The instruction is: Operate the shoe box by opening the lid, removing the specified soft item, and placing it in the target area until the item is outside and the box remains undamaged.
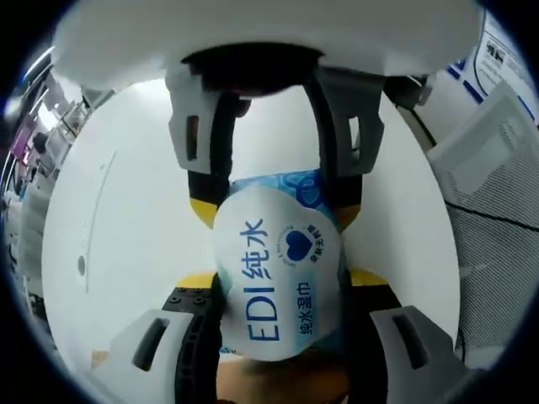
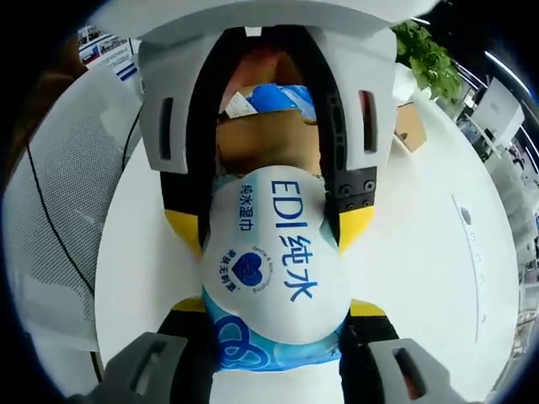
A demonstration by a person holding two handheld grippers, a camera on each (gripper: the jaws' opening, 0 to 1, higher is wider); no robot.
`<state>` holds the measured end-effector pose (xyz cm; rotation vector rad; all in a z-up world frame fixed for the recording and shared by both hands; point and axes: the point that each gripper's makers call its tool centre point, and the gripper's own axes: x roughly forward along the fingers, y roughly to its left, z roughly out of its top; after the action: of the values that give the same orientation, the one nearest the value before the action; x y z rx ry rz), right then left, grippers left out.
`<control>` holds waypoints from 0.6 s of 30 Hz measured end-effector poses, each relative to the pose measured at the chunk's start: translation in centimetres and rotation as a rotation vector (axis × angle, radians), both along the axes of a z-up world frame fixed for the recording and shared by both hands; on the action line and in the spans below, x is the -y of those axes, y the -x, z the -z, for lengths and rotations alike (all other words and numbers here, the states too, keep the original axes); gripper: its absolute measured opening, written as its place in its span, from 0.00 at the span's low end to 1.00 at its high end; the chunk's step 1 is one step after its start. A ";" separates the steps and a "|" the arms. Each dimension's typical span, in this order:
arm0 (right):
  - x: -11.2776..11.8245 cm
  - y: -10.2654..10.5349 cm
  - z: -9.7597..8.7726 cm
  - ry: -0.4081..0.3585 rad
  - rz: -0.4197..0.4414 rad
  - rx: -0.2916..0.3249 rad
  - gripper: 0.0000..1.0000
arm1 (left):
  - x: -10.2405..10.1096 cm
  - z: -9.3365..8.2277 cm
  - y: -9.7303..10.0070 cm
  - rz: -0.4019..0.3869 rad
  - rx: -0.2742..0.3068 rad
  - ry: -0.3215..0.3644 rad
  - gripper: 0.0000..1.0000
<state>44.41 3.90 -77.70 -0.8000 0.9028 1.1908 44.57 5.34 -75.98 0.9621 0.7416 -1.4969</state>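
We see a soft white-and-blue plastic pack of wet wipes (image 1: 278, 278) in the lower centre of the left gripper view, its white label printed in blue with "EDI 纯水", a small line reading "纯水湿巾", and a dark blue heart ringed with tiny writing too small for us to read. The left gripper (image 1: 282, 290) rises from the bottom of that view, and its black, yellow-tipped jaws are closed on the near end of the pack, one against each side. From the top of the same view the right gripper (image 1: 274, 198) reaches down and its yellow-tipped jaws pinch the far, blue-patterned end. In the right gripper view the same pack (image 2: 274, 261) sits at the centre, the lettering "EDI 纯水" upside down to us. There the right gripper (image 2: 274, 316) clamps the blue-printed end at the bottom, while the left gripper (image 2: 269, 219) comes in from the top and squeezes the other end. So the pack is held between both pairs of jaws above a round white table (image 1: 126, 236). A brown cardboard box (image 2: 269, 139) with something blue in it shows behind the pack in the upper centre of the right gripper view, between the left gripper's jaws.
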 end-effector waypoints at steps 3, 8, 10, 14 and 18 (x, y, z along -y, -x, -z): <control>0.0 0.0 0.0 0.000 0.003 0.003 0.56 | 0.0 0.0 0.0 0.000 0.000 0.000 0.57; 0.1 0.0 0.0 0.004 0.015 0.001 0.56 | 0.0 0.0 0.0 0.007 0.015 0.007 0.57; 0.1 0.1 -0.1 0.001 0.027 0.004 0.56 | 0.0 0.0 0.0 0.006 0.019 0.015 0.58; 0.3 0.2 -0.6 -0.006 0.049 0.008 0.55 | -0.1 -0.5 -0.1 -0.004 0.019 0.033 0.59; 0.6 0.2 -1.2 -0.017 0.095 0.008 0.55 | 0.0 -1.4 -0.2 -0.029 0.003 0.062 0.59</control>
<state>44.25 3.33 -76.46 -0.7395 0.9132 1.1102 44.81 5.36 -74.60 0.9032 0.6997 -1.4850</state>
